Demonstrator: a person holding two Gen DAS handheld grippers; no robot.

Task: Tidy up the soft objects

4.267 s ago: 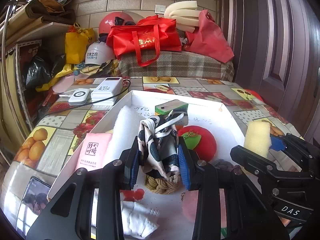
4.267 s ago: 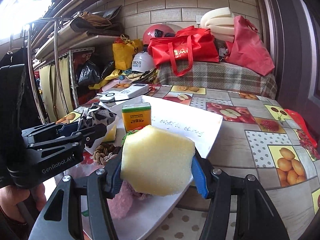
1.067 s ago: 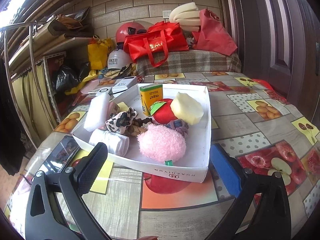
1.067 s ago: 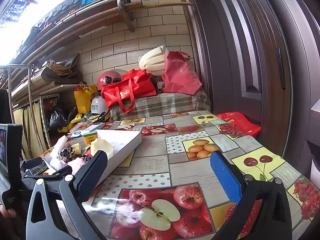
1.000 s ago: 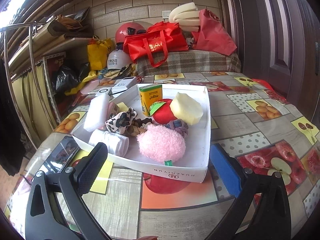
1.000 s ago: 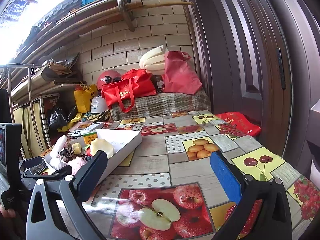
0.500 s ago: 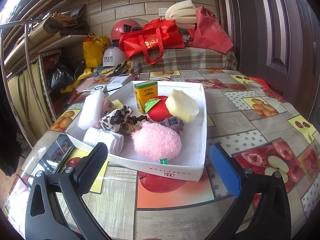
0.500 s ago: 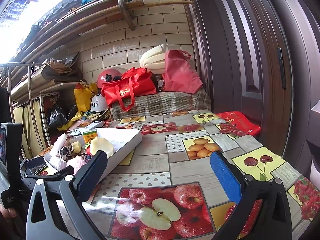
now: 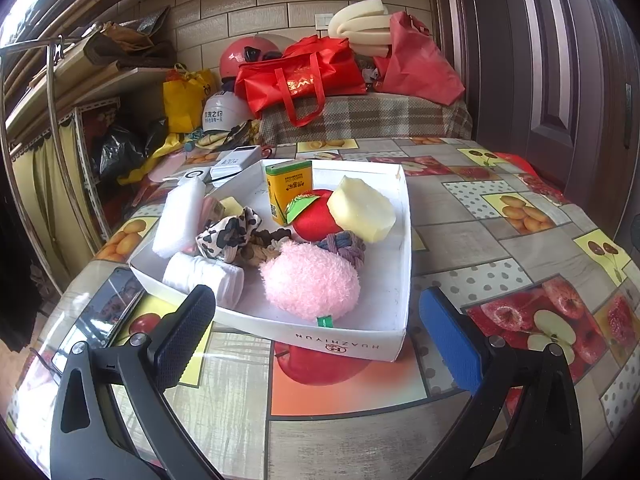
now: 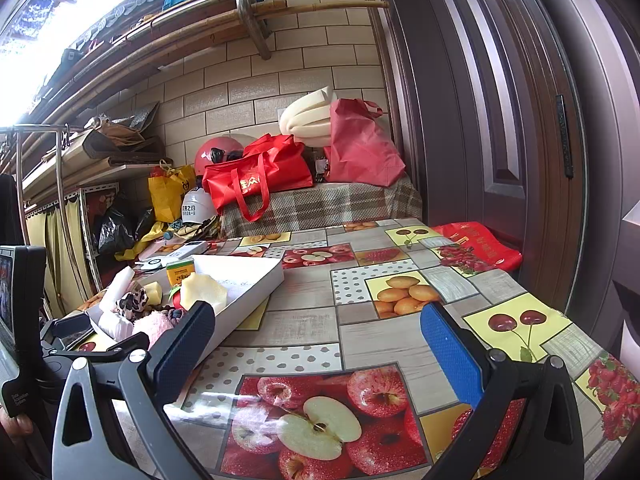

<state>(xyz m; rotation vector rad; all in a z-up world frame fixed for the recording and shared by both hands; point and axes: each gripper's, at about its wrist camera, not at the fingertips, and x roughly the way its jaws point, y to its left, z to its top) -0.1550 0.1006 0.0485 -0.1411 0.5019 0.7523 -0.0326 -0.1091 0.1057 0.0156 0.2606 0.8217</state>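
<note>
A white cardboard box sits on the fruit-print table and holds soft things: a pink fluffy ball, a yellow sponge, a red plush apple, a leopard-print cloth, a rolled white sock, a white foam block, braided ropes and a yellow-green carton. My left gripper is open and empty, just in front of the box. My right gripper is open and empty over the table, right of the box.
A phone lies left of the box. A white power bank and charger lie behind it. Red bags, helmets and foam rolls pile at the far end. A dark door stands on the right. The left gripper's body shows at the right view's left edge.
Earlier my left gripper held the leopard cloth and my right held the yellow sponge; both now lie in the box. Both grippers pulled back and opened. In the last second the left view dipped slightly.
</note>
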